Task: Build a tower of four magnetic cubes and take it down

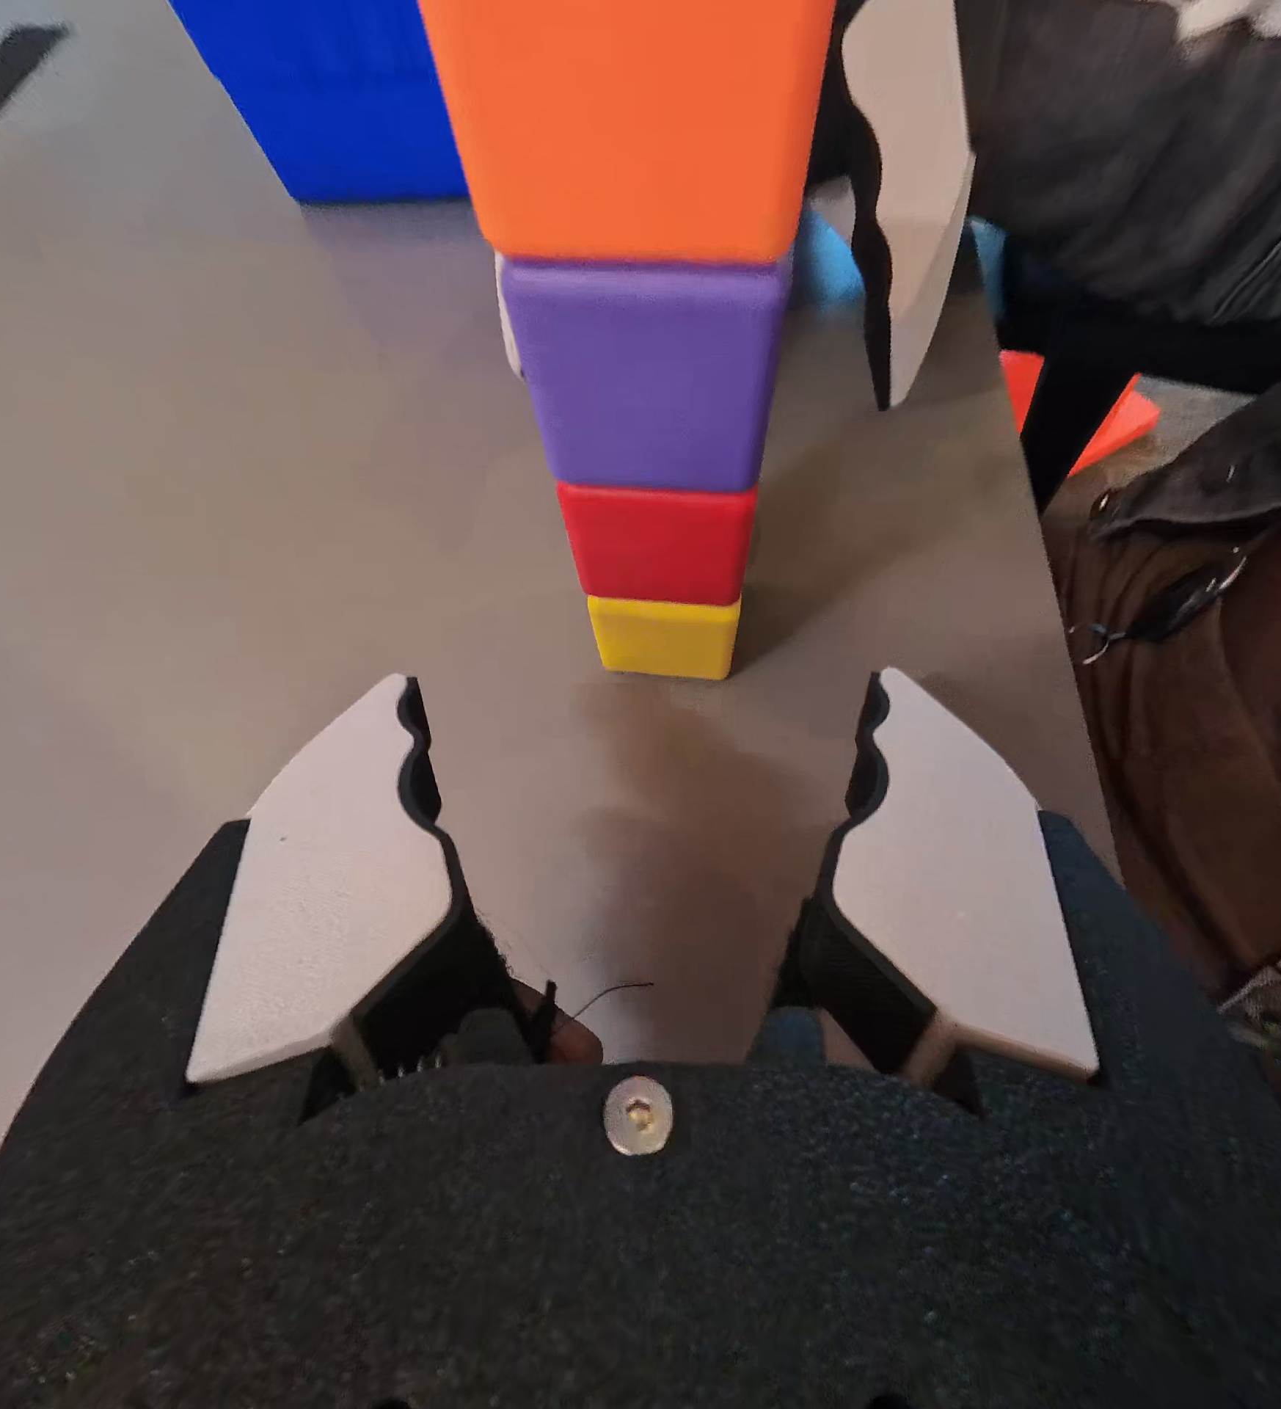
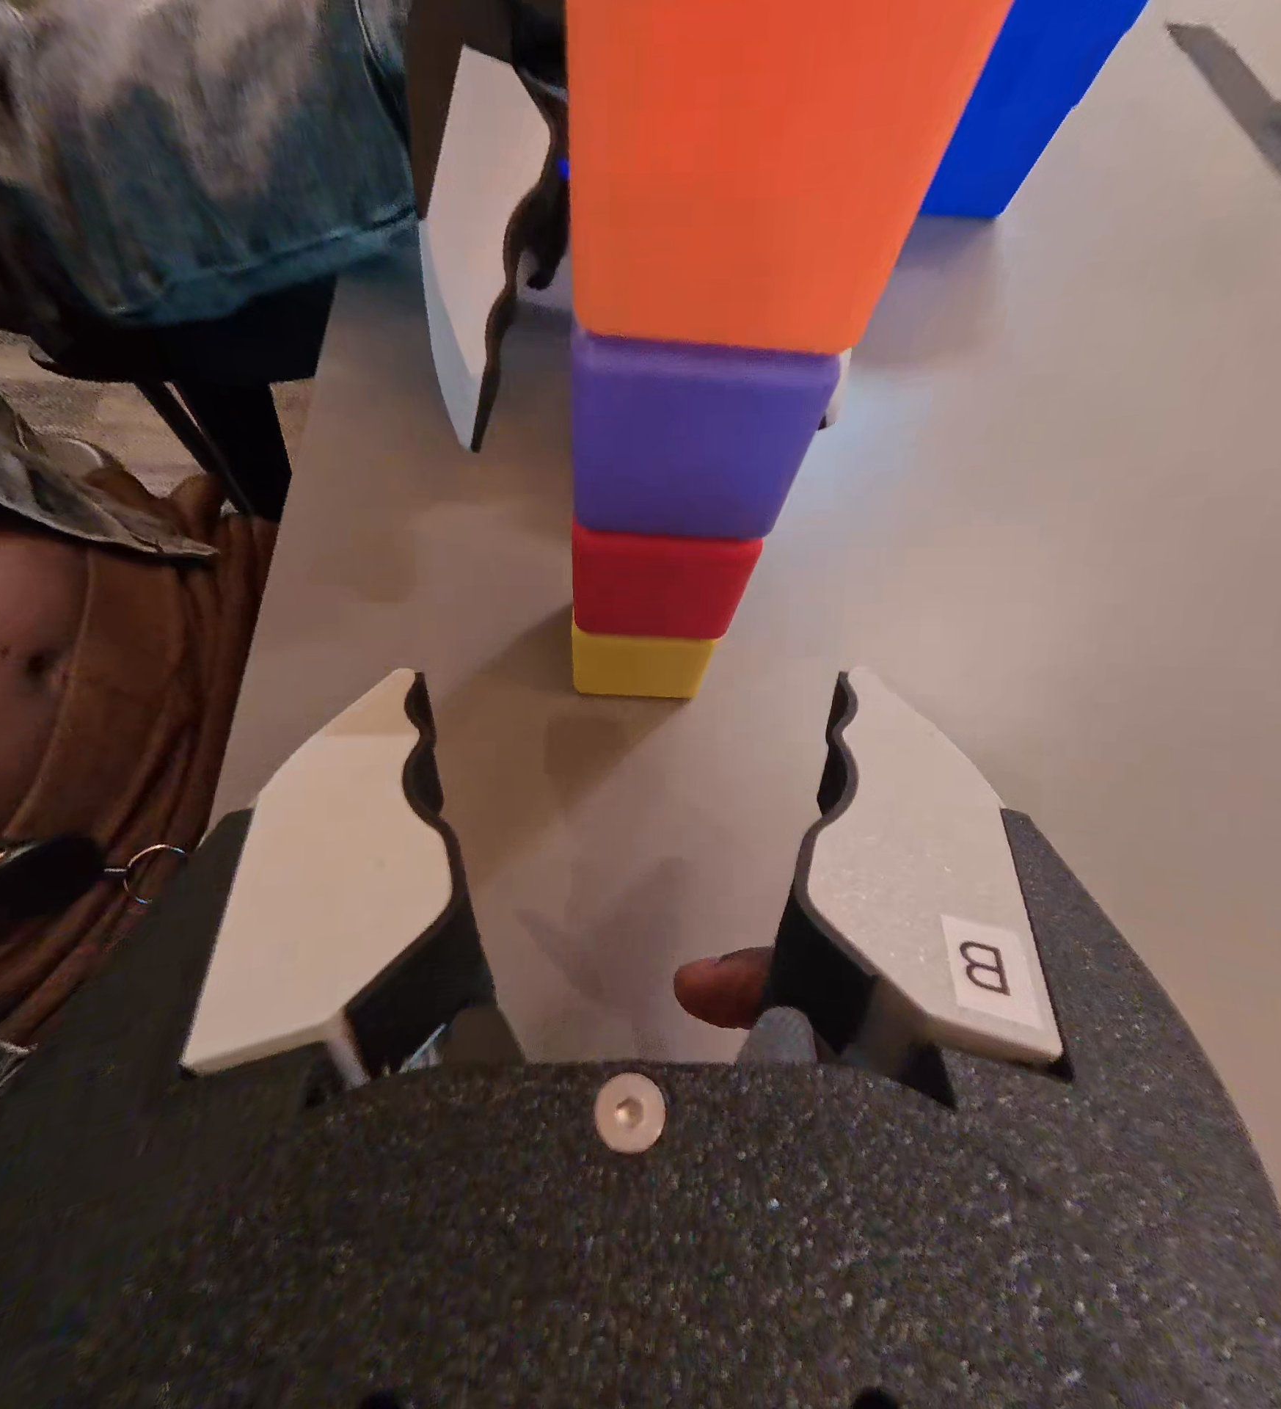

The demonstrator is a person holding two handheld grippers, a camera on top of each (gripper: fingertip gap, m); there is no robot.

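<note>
We see a grey tabletop with a large blue box standing on it. Past its edge sit a brown leather bag with metal rings and an orange-red piece.

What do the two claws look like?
Both claws, left and right, have pale grey pointed fingers lined with wavy black pads, on rough black bodies with one silver screw. The right one carries a small white sticker.

Tower, four cubes, upright on grey table: yellow cube lowest, red cube, purple cube, orange cube topmost.
</note>
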